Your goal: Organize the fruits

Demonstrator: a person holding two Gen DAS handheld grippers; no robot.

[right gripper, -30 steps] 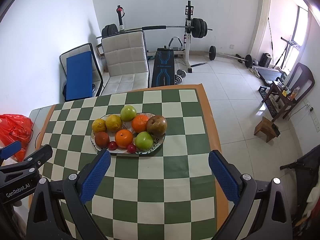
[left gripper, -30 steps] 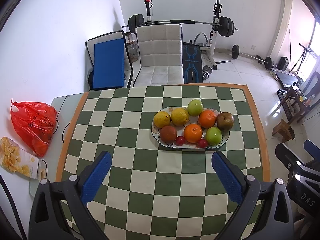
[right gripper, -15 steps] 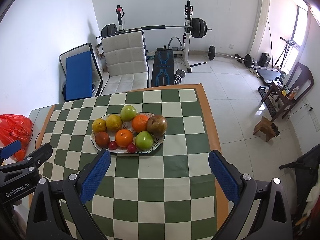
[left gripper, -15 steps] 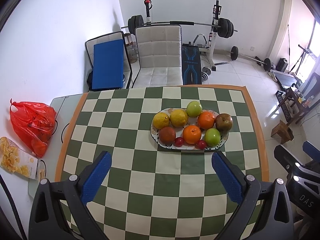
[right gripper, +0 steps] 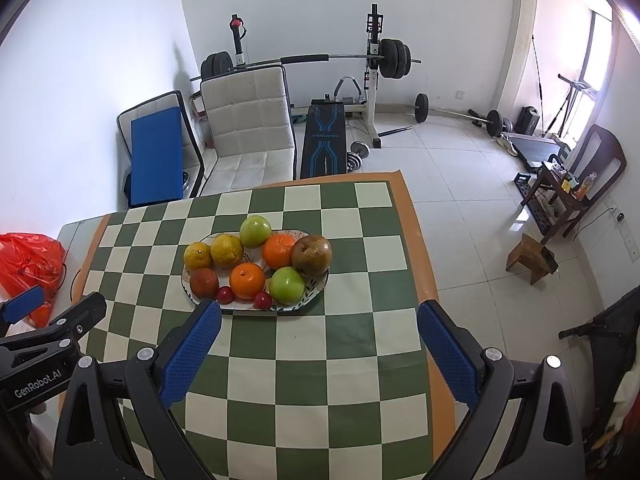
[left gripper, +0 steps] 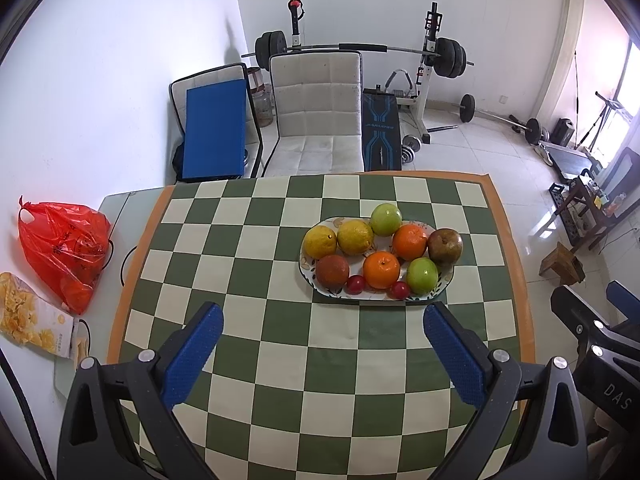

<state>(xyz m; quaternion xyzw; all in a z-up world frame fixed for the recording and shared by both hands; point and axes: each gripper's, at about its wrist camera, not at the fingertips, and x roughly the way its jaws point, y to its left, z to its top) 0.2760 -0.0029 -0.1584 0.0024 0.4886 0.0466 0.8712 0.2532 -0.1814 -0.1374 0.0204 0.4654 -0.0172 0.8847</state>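
Both grippers' jaws stay wide open and empty, the plate [left gripper: 440, 285] of fruit barely shifted in view.

The left gripper [right gripper: 24, 304] is showing only in part, cut by the frame's left edge. The plate [left gripper: 444, 280] is lying mostly hidden under fruit. The red bag [left gripper: 64, 248] contents are remaining indistinct. Items on the side table [right gripper: 560, 188] are too small to identify.

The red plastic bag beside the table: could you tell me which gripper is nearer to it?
Left. The left gripper hovers open over the checkered cloth on the side of the red plastic bag; the right gripper is open too, on the far side of the left one.
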